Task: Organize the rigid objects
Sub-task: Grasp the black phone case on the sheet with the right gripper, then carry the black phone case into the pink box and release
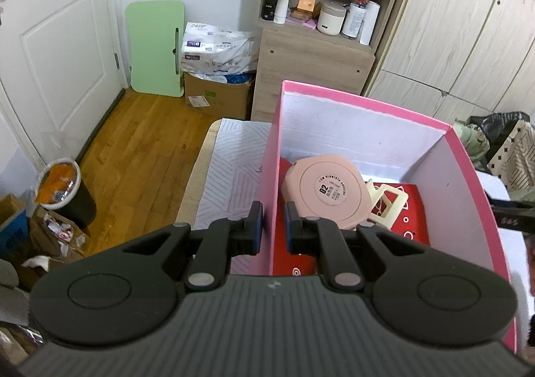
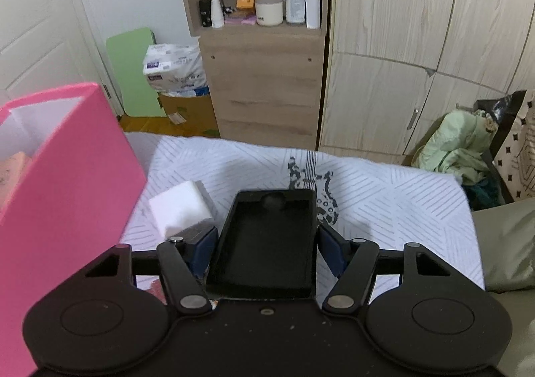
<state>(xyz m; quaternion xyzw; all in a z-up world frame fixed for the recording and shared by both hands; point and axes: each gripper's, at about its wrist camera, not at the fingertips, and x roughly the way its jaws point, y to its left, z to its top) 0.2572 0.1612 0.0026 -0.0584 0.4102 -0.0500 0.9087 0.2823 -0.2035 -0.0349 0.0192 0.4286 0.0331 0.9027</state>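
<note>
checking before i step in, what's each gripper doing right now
Left gripper: shut on the pink box wall.
Right gripper: open, black tray between the jaws, not pressed.

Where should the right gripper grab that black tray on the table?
Across its two long side walls, coming from the near short end. The black tray lies flat and lengthwise between the right gripper fingers; its raised rims give the pads flat parallel faces.
</note>
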